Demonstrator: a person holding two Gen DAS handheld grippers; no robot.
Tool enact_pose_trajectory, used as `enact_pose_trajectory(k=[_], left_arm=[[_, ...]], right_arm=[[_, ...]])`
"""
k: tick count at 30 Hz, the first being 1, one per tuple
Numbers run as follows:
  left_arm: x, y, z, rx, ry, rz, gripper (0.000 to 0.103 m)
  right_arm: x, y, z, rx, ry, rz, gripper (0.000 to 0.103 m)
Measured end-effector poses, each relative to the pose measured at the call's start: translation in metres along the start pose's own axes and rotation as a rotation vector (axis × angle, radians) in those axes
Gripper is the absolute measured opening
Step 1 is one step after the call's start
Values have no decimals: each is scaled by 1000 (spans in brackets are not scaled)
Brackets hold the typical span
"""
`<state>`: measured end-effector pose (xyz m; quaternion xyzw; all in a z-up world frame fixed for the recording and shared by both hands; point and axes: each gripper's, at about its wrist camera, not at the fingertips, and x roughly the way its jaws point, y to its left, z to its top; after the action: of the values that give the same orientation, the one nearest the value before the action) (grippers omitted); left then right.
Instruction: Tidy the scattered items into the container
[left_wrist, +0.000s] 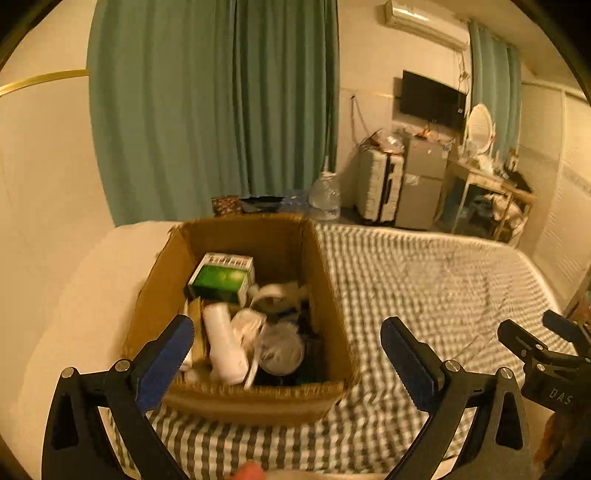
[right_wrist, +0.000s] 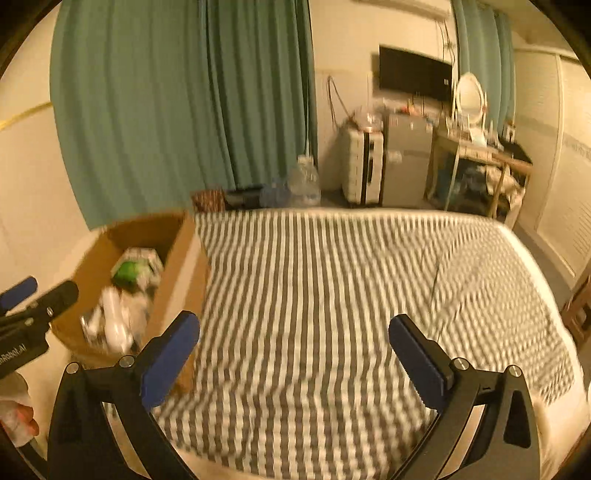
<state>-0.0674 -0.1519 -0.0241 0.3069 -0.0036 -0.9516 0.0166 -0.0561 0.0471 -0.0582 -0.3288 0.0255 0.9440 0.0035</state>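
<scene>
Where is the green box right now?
In the left wrist view, the green box sits inside the cardboard box, at its far-left corner, behind the white bottle.

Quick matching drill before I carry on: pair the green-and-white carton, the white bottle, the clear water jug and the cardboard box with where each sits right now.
Things:
1. green-and-white carton
2. white bottle
3. clear water jug
4. cardboard box

Places:
A. on the floor past the bed
B. on the striped bedcover
C. far part of the box
D. lying in the near part of the box

Pairs: 1-C, 2-D, 3-A, 4-B
</scene>
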Motion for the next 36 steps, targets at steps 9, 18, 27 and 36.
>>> enact_pose_trajectory(k=[9, 18, 27, 36], left_arm=[[5, -6, -11, 26, 9, 10, 103], [1, -4, -9, 13, 4, 3, 103], [0, -6, -8, 13, 2, 1, 103], [1, -10, -11, 22, 16, -6, 103]], right_arm=[[6, 8, -9, -27, 16, 24, 103], [11, 16, -16, -41, 39, 18, 103], [8, 20, -17, -57, 33, 17, 103], [11, 21, -19, -52, 48, 17, 103]])
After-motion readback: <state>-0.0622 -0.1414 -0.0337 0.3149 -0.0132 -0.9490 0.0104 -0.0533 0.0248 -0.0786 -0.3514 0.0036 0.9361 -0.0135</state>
